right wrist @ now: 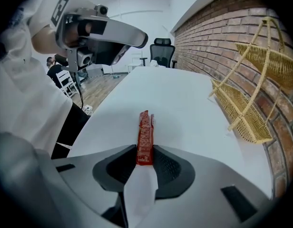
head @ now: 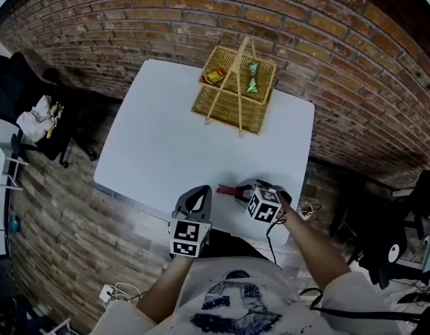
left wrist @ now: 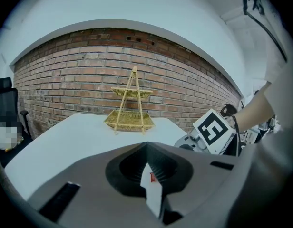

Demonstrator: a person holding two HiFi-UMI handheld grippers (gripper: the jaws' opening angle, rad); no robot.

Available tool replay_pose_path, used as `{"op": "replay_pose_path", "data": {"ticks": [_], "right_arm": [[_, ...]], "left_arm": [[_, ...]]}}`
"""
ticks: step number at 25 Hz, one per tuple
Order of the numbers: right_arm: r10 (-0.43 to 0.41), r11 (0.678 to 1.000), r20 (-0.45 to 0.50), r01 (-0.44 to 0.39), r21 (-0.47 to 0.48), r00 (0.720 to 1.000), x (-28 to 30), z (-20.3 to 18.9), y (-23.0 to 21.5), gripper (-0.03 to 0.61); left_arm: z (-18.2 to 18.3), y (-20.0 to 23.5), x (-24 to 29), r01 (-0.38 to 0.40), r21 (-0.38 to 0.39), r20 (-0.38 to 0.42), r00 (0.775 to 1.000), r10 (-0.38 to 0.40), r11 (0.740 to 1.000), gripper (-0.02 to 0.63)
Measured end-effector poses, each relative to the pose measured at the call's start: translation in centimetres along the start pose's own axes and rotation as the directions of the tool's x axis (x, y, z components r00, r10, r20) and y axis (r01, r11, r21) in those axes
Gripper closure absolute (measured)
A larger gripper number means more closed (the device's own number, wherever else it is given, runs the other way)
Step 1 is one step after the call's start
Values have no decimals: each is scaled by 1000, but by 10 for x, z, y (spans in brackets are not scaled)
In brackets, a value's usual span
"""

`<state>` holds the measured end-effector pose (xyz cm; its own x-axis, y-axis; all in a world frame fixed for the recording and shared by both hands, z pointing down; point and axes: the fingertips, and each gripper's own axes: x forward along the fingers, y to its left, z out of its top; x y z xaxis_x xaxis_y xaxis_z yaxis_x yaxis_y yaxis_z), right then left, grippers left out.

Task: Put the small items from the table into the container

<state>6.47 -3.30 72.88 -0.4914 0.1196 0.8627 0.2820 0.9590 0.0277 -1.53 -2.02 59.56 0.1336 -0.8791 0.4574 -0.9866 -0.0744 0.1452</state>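
White desk (head: 166, 145) stood against a brick wall (head: 306, 19), a black chair (head: 19, 96) off to the left and a two-tier wicker basket (head: 236, 89) at the far edge holding two sweets (head: 253, 77). Right gripper (right wrist: 145, 161) sat at the near edge, its fingers (right wrist: 169, 167) pinching a red packet (right wrist: 145, 137) that stood on edge on the desk. Left gripper (left wrist: 147, 169) hovered beside it, fingers (left wrist: 131, 167) pressed together and empty.
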Motion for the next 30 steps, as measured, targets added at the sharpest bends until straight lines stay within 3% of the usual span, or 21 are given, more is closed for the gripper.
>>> {"op": "replay_pose_path", "data": {"ticks": [8, 14, 17, 21, 30], "right_arm": [[-91, 989, 21, 88, 122, 996, -14, 3, -5, 457], [-196, 942, 41, 176, 286, 980, -39, 14, -16, 457], [-267, 894, 64, 222, 388, 962, -55, 28, -23, 457], [-381, 803, 114, 268, 533, 917, -78, 53, -28, 457], [-556, 633, 61, 375, 677, 829, -105, 103, -18, 457]], "left_arm": [[10, 21, -9, 15, 33, 4, 1000, -15, 999, 566], [23, 39, -9, 61, 66, 4, 998, -62, 996, 566], [35, 49, -10, 97, 95, 7, 995, -99, 991, 566], [53, 65, -18, 147, 142, 19, 988, -151, 979, 566], [81, 109, -43, 243, 229, 27, 967, -255, 943, 566]]}}
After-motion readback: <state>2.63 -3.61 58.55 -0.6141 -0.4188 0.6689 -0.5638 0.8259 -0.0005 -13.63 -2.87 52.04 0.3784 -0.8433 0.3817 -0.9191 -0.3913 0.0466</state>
